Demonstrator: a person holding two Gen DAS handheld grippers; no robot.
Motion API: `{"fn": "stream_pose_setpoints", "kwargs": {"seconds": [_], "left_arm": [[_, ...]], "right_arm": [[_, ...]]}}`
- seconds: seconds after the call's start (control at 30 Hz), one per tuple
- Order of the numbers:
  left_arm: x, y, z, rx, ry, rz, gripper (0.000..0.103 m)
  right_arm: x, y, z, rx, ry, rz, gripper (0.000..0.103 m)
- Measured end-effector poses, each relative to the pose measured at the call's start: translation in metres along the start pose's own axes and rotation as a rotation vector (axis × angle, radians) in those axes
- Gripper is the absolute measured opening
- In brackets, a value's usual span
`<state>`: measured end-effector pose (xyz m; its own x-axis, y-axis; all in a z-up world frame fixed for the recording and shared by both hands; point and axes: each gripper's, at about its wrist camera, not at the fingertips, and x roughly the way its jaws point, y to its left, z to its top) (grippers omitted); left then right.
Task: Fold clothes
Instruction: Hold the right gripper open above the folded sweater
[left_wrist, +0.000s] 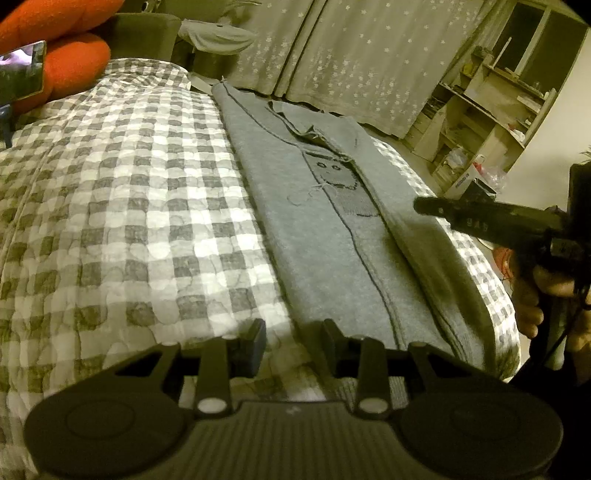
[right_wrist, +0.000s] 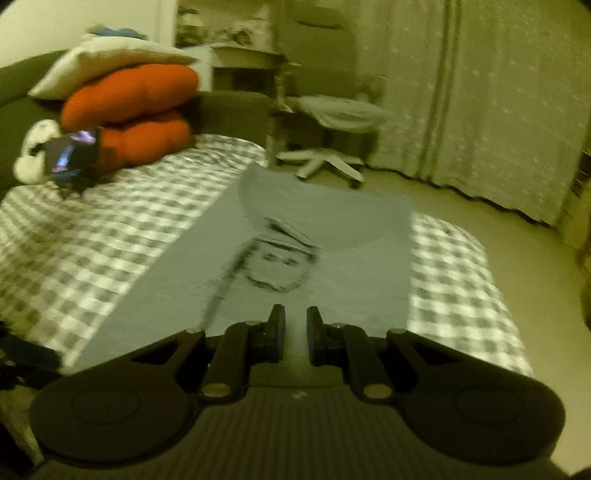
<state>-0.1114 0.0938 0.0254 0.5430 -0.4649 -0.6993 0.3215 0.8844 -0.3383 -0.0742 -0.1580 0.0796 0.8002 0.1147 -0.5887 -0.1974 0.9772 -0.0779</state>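
A grey garment with a stitched face on it lies folded into a long strip on the checked bed cover. My left gripper hovers open at the strip's near left corner, with cover and fabric edge showing between its fingers and nothing clamped. My right gripper, held by a hand, reaches in from the right above the strip's doubled right edge. In the blurred right wrist view the right gripper has its jaws a narrow gap apart, empty, above the garment.
Orange cushions and a lit phone sit at the head of the bed. A swivel chair and starred curtains stand beyond the bed. Cluttered shelves fill the right corner.
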Motion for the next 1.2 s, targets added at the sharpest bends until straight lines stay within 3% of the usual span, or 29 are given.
{"fn": "stream_pose_setpoints", "kwargs": {"seconds": [0.17,0.33,0.43,0.57,0.83,1.2], "left_arm": [[-0.002,0.0,-0.001,0.003,-0.002,-0.005,0.034],[-0.004,0.001,-0.002,-0.003,-0.005,-0.003,0.034],[-0.006,0.002,-0.002,-0.002,-0.009,-0.006,0.034],[-0.008,0.001,-0.001,0.003,-0.011,-0.008,0.034],[-0.003,-0.004,0.0,0.016,-0.004,0.001,0.034],[0.0,-0.008,0.001,0.026,-0.008,0.004,0.034]], "right_arm": [[0.019,0.003,-0.013,-0.016,0.138,-0.02,0.012],[0.011,-0.001,-0.009,0.01,0.089,-0.02,0.012],[0.013,-0.005,-0.01,0.018,0.104,-0.054,0.012],[0.019,0.001,-0.017,0.013,0.149,-0.015,0.013],[0.011,0.002,-0.017,0.025,0.137,0.026,0.016],[0.007,-0.003,-0.017,0.048,0.119,-0.003,0.016]]}}
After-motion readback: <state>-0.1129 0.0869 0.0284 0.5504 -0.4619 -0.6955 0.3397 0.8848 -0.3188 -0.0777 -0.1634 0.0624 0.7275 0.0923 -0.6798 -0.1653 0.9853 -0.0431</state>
